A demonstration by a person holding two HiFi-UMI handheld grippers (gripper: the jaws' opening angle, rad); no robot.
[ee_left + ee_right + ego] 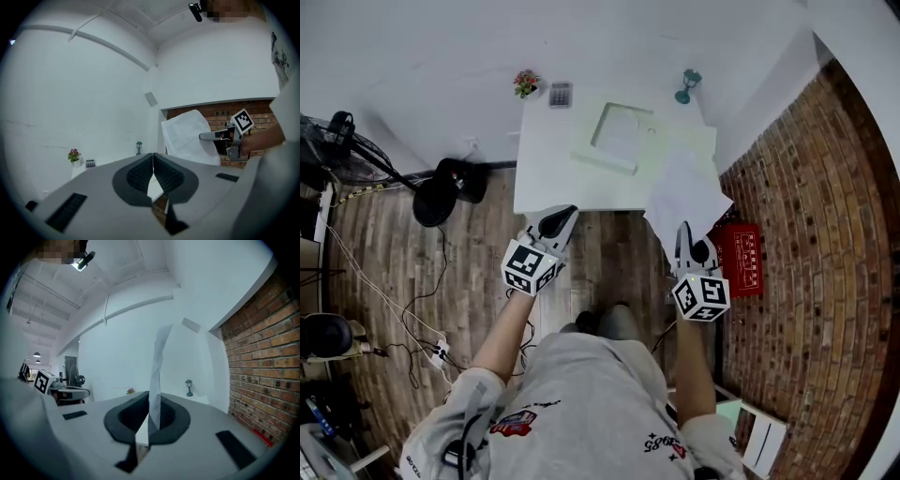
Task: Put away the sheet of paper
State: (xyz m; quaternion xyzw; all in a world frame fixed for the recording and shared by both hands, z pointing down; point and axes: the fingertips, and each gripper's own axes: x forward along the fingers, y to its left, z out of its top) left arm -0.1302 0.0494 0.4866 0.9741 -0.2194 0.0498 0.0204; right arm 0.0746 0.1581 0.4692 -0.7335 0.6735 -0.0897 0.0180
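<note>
- Right tongs (683,231) clenched on the sheet of paper (686,192) — it stands edge-on, rising ahead of them;
- left tongs (562,215) clenched, empty;
- tray (600,157) on the tabletop (542,178) lies ahead, left of the sheet.

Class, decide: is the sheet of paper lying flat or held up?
Held up: the right gripper pinches the sheet of paper.

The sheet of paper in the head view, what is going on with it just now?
A person stands before a white table with a hand-held gripper in each hand. The right hand-held gripper is shut on the sheet of paper and holds it up at the table's near right corner. The left hand-held gripper is shut and empty. The paper is not yet put away.
</note>
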